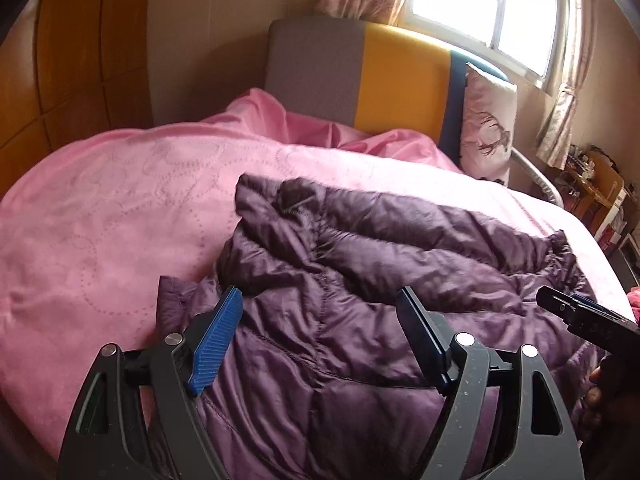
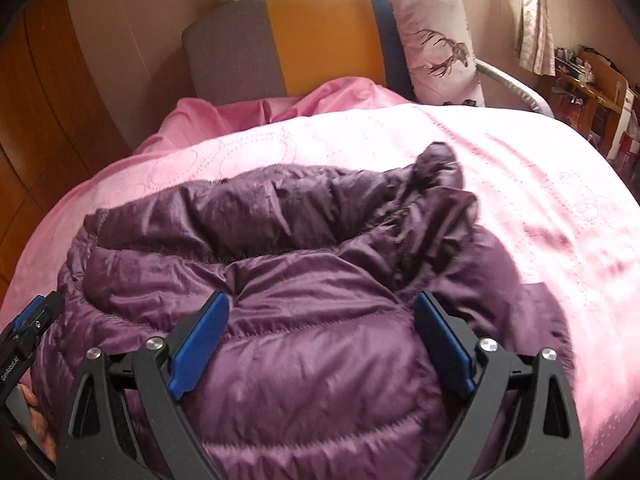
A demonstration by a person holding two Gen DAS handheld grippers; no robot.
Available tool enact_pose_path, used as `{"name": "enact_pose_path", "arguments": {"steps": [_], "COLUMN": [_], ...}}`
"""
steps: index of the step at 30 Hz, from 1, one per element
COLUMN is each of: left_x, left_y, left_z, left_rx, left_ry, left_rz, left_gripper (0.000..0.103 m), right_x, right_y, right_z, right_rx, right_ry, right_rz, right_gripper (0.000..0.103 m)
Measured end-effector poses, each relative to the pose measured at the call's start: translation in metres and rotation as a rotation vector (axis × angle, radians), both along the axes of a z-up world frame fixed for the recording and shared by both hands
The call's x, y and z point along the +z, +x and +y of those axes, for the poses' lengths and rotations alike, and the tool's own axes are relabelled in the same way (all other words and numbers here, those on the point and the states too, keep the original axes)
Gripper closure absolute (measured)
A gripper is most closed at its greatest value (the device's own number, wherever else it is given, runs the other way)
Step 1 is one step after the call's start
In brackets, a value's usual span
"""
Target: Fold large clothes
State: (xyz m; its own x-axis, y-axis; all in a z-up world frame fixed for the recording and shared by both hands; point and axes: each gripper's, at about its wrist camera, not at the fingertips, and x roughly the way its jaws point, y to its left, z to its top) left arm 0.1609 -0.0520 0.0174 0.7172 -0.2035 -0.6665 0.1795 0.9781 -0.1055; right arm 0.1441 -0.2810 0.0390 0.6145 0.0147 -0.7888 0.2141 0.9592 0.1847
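1. Left gripper (image 1: 320, 300): jaws spread wide, nothing clamped between them.
2. Purple quilted jacket (image 1: 360, 248) lies crumpled on the pink bedspread (image 1: 120, 208), under and beyond the jaws.
3. Right gripper (image 1: 576, 312) enters right of the jaws, over the jacket's edge.
4. Pillow (image 1: 486, 132) against the headboard (image 1: 360, 76), far beyond the jaws.

Black tools (image 1: 320, 300) (image 2: 322, 306), blue ribbed pads (image 1: 216, 344), silver pivot screws

Both wrist views close, angled down, sharing purple jacket (image 1: 360, 280) (image 2: 280, 320), headboard (image 1: 400, 80) (image 2: 320, 36)
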Motion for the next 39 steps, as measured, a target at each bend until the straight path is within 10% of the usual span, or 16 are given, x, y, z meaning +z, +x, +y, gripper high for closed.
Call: {"name": "enact_pose_path", "arguments": {"steps": [10,15,34,39], "left_x": [0.018,0.015,-0.033,-0.042], "left_y": [-0.025,-0.033,-0.024,-0.024], "left_z": [-0.03,-0.048,-0.065,-0.061], "left_rx": [-0.101,-0.153,-0.272,-0.289], "left_ry": [-0.017,-0.009,-0.126,-0.154], "left_rz": [-0.046,-0.035,0.148,0.162], "left_gripper": [0.025,0.025,0.032,0.032], "right_x": [0.023,0.004,-0.034,-0.024], "right_y": [-0.072,-0.106,-0.129,-0.125], "right_z": [-0.066,-0.102,-0.08,-0.067], "right_rx": [-0.196,-0.245,-0.126,-0.119], "right_ry": [0.024,0.196,0.55,0.531], "right_rz": [-0.016,0.021,-0.052,-0.062], "right_gripper": [0.002,0.002,0.002,0.047]}}
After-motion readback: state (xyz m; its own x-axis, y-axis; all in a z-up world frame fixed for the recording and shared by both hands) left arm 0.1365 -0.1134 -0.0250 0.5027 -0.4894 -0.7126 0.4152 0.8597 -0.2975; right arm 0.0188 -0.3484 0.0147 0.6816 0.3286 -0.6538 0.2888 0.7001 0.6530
